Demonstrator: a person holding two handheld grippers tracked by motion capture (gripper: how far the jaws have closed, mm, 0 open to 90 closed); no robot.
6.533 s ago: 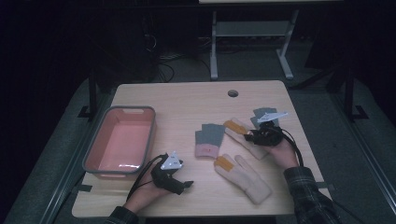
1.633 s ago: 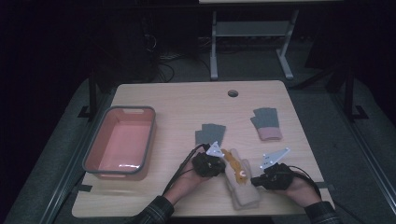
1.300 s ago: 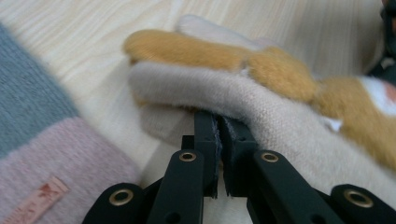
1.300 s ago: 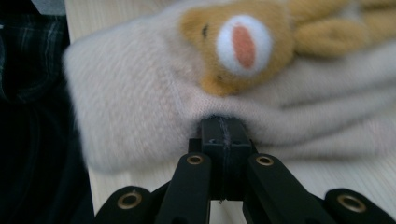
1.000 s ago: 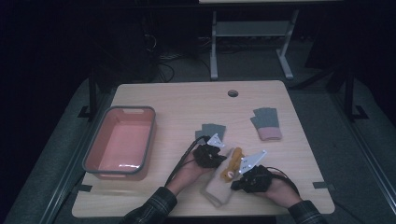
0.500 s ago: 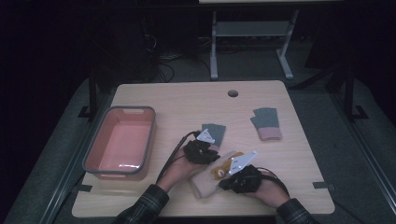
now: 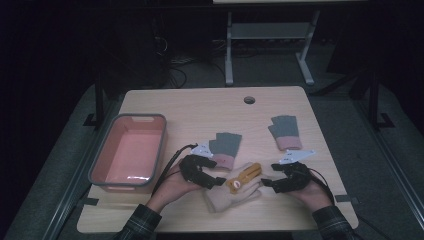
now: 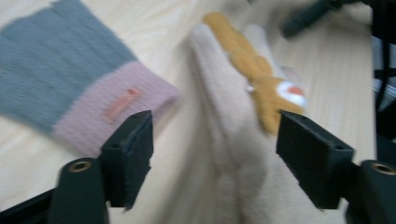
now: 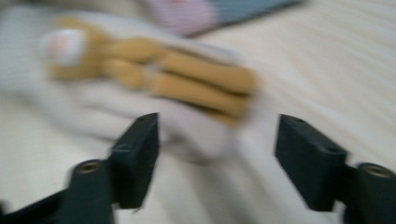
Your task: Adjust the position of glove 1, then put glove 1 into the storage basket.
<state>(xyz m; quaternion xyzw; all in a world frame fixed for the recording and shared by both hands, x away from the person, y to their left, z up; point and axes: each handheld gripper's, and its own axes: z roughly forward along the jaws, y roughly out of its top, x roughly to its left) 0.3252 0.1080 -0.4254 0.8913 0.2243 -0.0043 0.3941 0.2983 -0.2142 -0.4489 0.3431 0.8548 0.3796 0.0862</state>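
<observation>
Both grippers have drawn back from the cream glove (image 7: 231,192) since half a second ago, when they were pressed in over it; their jaws have just been opening and now stand wide apart with nothing between the pads. That glove, folded over with its mustard-yellow fingers (image 7: 246,175) on top, lies low in the middle of the high view, on the near part of the wooden table (image 7: 200,105).

Left gripper (image 7: 212,181) sits just beside the glove's left edge, right gripper (image 7: 267,183) just off its right edge, each held in a hand coming up from the bottom of the frame. From the left gripper view the glove (image 8: 243,140) lies beyond the open jaws, not touched; the right gripper view is blurred, but the glove (image 9: 140,88) lies ahead of those jaws too.

Just above the cream glove a grey-and-pink knitted mitt (image 7: 226,149) lies flat, its pink cuff close to the yellow fingers. A second mitt (image 7: 285,132) of the same kind lies well apart toward the upper right. At the left of the table stands a pink tub (image 7: 100,165). Nothing lies between either gripper and the glove.
</observation>
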